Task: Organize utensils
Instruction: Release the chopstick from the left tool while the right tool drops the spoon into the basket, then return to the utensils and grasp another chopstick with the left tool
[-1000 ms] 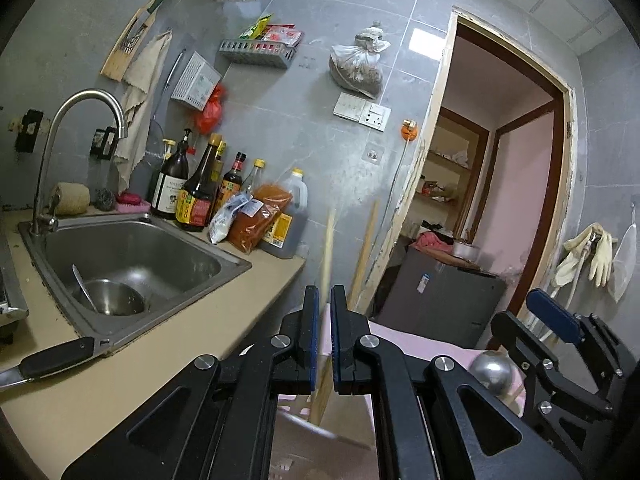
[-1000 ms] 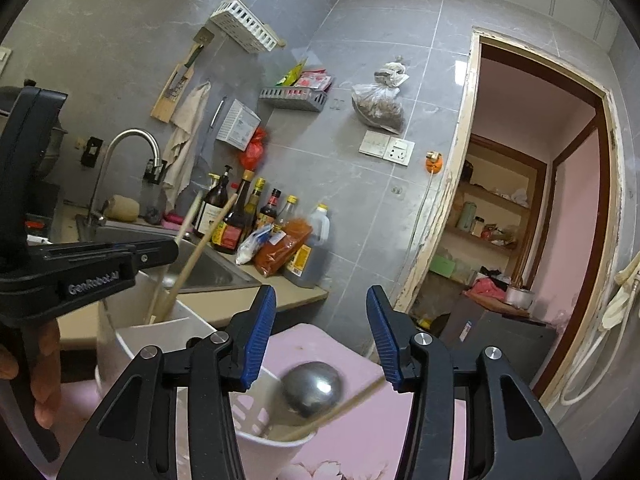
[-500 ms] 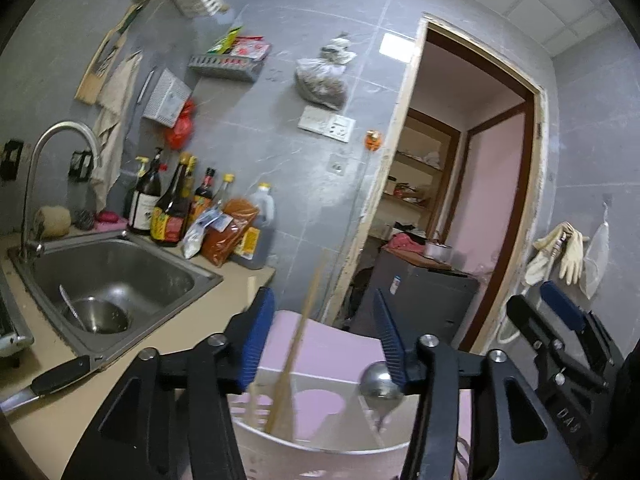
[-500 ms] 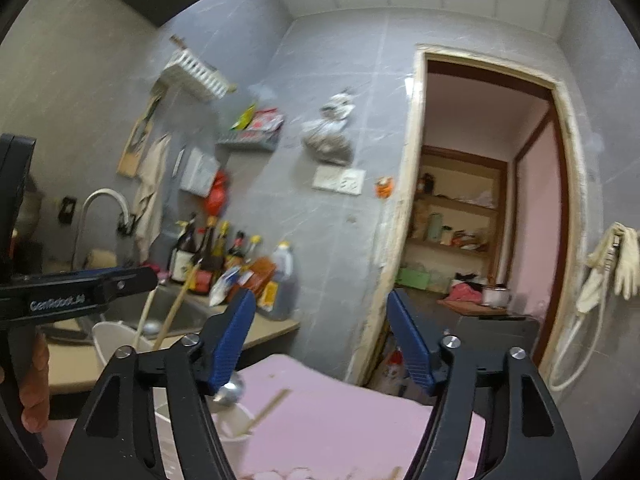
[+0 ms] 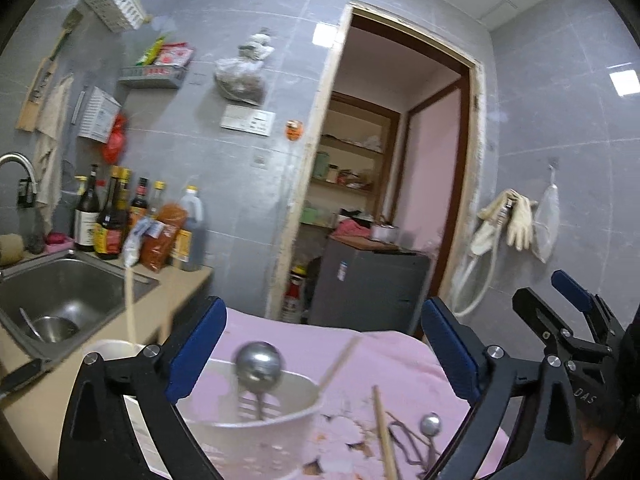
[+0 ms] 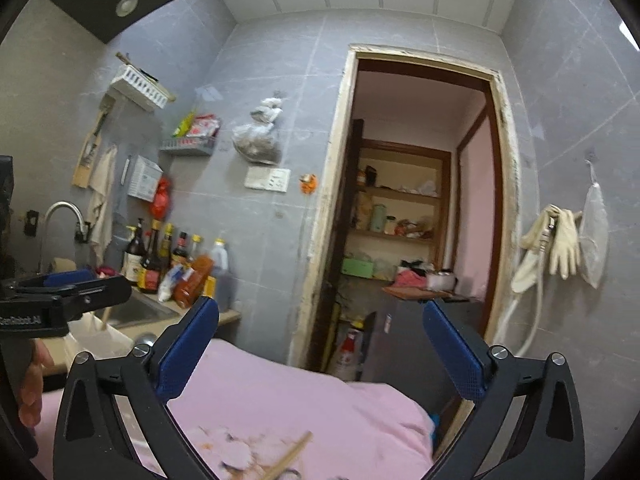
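Observation:
A white utensil holder (image 5: 248,416) stands on the pink cloth (image 5: 384,364). In it are a metal ladle (image 5: 258,362) and wooden chopsticks (image 5: 130,308). My left gripper (image 5: 322,344) is opening wide just behind the holder; its pads touch nothing. To the right of the holder a loose chopstick (image 5: 384,432) and a small metal spoon (image 5: 430,424) lie on the cloth. My right gripper (image 6: 320,344) is also opening, with nothing between its fingers; it hovers over the cloth (image 6: 320,400) above a chopstick (image 6: 288,456). The left gripper (image 6: 60,300) partly hides the holder (image 6: 100,336).
A steel sink (image 5: 60,300) with a bowl in it lies to the left, sauce bottles (image 5: 116,220) beside it. A knife handle (image 5: 20,376) lies on the counter edge. A doorway (image 5: 384,200) and grey cabinet (image 5: 368,284) are ahead. A hand (image 6: 32,384) grips the left tool.
The left jaws went from shut to wide, and the right jaws widened too. Both grippers drew back and rose. The holder now stands free with the ladle inside.

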Demonstrator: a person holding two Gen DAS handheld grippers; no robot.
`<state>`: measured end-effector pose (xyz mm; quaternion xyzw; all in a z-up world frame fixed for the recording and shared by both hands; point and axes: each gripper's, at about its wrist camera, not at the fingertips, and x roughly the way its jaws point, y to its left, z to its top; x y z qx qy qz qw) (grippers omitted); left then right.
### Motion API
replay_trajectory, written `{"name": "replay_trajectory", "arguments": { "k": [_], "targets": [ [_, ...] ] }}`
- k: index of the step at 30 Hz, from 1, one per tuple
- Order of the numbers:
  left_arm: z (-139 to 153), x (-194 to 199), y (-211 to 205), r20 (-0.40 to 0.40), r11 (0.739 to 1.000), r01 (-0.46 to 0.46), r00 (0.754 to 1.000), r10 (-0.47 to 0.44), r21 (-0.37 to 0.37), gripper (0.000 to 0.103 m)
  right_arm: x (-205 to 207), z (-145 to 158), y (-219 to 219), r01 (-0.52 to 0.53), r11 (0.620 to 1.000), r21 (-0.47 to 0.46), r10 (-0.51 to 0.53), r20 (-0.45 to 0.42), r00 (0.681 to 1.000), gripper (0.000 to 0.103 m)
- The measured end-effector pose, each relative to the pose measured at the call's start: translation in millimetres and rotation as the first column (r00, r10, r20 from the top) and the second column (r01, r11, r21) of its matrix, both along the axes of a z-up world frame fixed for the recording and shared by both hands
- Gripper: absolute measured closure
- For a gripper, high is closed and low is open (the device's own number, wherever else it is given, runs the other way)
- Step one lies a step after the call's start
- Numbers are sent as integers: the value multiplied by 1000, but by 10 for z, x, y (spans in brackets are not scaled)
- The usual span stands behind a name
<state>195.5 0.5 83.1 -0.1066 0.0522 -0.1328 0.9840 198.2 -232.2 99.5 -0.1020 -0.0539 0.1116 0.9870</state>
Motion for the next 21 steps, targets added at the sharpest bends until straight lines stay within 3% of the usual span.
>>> {"name": "replay_trajectory", "arguments": {
  "k": [13,21],
  "targets": [
    [-299,75,-586,-118,986,128,986,-115,108,6,59,-289,-609,83,995,50,-74,-153,985,0],
    [-571,142,-851,-206,969,166,970,-128,184,6,221,-520,-838,127,989,74,-100,-292,951,0]
  ]
}}
